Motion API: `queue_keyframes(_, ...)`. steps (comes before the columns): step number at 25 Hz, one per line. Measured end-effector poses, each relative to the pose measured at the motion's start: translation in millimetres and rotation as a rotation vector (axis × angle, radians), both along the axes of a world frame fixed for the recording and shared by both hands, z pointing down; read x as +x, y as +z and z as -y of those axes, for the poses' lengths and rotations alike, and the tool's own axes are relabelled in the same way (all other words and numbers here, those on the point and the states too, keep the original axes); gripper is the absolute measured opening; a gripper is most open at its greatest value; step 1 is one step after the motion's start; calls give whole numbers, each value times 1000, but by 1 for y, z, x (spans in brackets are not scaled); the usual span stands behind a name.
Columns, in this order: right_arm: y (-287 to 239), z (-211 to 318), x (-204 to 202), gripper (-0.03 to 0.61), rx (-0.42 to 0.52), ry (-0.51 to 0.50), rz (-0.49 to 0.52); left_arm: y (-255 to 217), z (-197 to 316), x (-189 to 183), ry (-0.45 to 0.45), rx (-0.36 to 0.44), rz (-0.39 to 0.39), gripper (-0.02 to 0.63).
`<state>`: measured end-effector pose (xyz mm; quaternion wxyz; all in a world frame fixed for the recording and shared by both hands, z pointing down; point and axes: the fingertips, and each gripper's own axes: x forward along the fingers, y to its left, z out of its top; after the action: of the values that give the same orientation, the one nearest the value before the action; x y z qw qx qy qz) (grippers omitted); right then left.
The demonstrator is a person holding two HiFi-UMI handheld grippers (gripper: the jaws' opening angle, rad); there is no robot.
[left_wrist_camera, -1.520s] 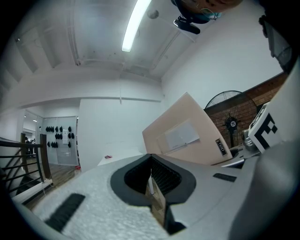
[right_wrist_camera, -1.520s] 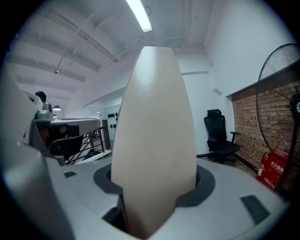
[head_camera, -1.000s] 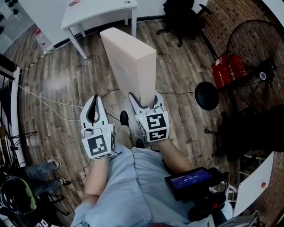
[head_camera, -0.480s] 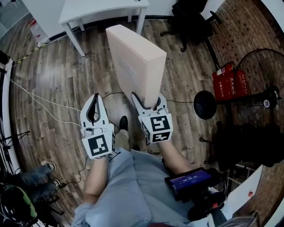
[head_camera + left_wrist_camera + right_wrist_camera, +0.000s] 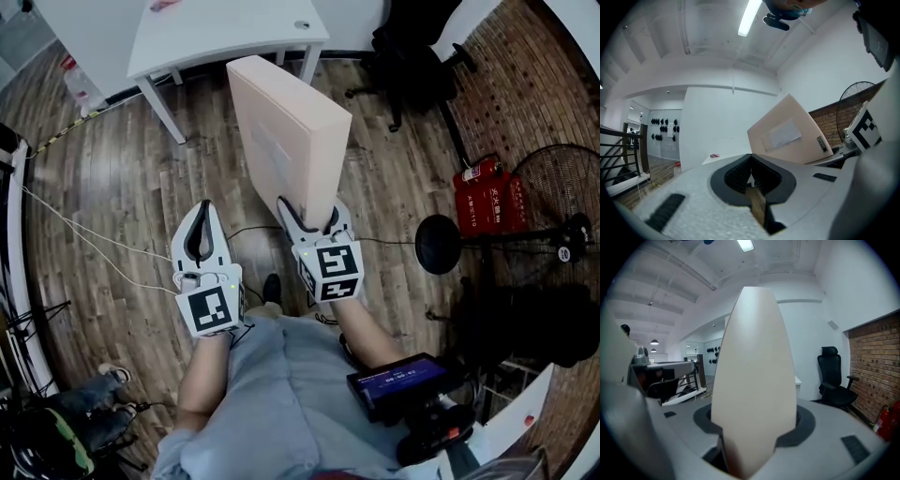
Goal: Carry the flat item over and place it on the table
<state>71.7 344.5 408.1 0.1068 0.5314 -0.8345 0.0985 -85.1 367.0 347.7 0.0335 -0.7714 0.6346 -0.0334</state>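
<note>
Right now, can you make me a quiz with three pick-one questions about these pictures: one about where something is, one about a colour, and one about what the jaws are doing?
1. Where is the flat box?
A) in a basket
B) held up above the wooden floor
C) on a shelf

2. What colour is the flat box?
A) green
B) pale beige
C) blue

3. What are the left gripper jaws doing?
A) shut with nothing between them
B) gripping the box
C) wide open

Answers:
1 B: the right gripper carries it over the floor, short of the white table.
2 B: its sides look pale beige.
3 A: the left gripper view shows the jaws together and bare.
</note>
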Motion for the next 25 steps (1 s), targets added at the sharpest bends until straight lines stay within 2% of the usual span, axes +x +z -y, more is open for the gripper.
queue_keyframes(10,-35,61,4,270,67,39,16,-30,65,-4,24,62,11,9)
queue_keyframes(17,-30,103,15,270,64,63,30,-27,111,6,43,51,33,9)
queue_keyframes(25,-17,178,25,270,35,60,42,-14,185,13,30,19,60,9)
